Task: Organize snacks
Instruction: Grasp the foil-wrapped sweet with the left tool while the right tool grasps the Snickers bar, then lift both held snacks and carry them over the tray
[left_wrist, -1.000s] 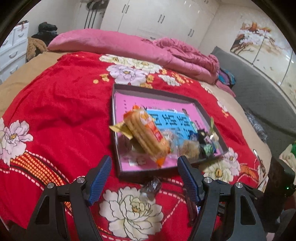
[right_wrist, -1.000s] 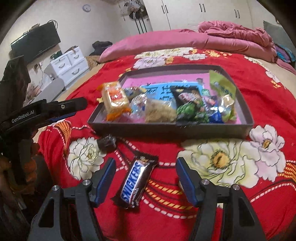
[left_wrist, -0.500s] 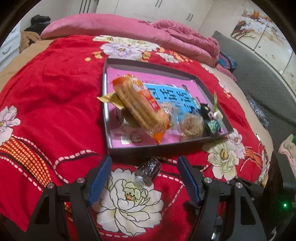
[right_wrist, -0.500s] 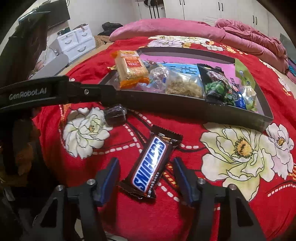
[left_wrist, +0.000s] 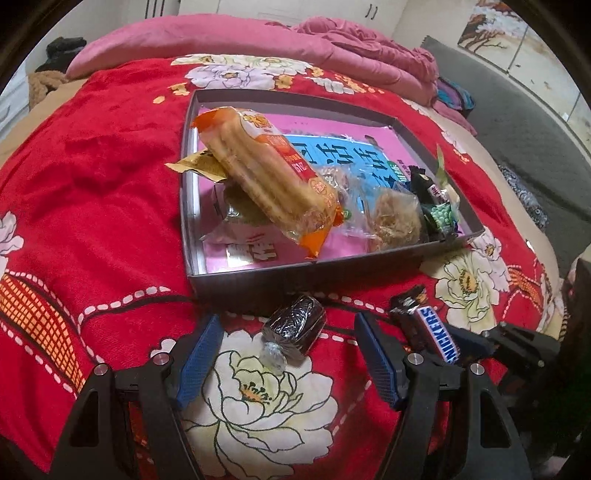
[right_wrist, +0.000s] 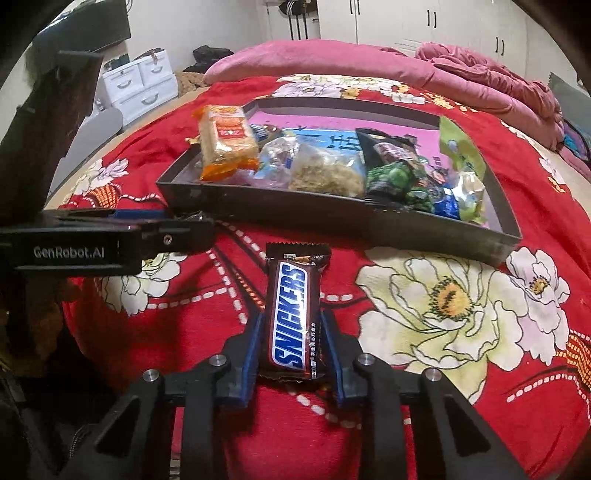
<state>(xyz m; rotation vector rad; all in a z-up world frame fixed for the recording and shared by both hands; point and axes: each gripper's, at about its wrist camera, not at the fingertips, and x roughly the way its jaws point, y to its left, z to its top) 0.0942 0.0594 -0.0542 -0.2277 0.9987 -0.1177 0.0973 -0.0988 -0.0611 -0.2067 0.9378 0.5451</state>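
Observation:
A dark shallow tray (left_wrist: 258, 275) with a pink floor lies on the red flowered blanket and holds several snack packs, among them an orange cracker pack (left_wrist: 269, 173). It also shows in the right wrist view (right_wrist: 424, 229). My right gripper (right_wrist: 291, 347) is shut on a Snickers bar (right_wrist: 291, 317), just in front of the tray. The bar also shows in the left wrist view (left_wrist: 432, 332). My left gripper (left_wrist: 288, 354) is open around a small dark wrapped cake (left_wrist: 295, 326) on the blanket, its fingers apart from it.
The left gripper's body (right_wrist: 110, 243) reaches in from the left of the right wrist view, close to the tray's near corner. A pink quilt (left_wrist: 295, 44) lies at the bed's far end. White drawers (right_wrist: 140, 85) stand left of the bed.
My right gripper has closed on the Snickers bar. My left gripper has moved forward and down until the dark wrapped cake lies between its open fingers.

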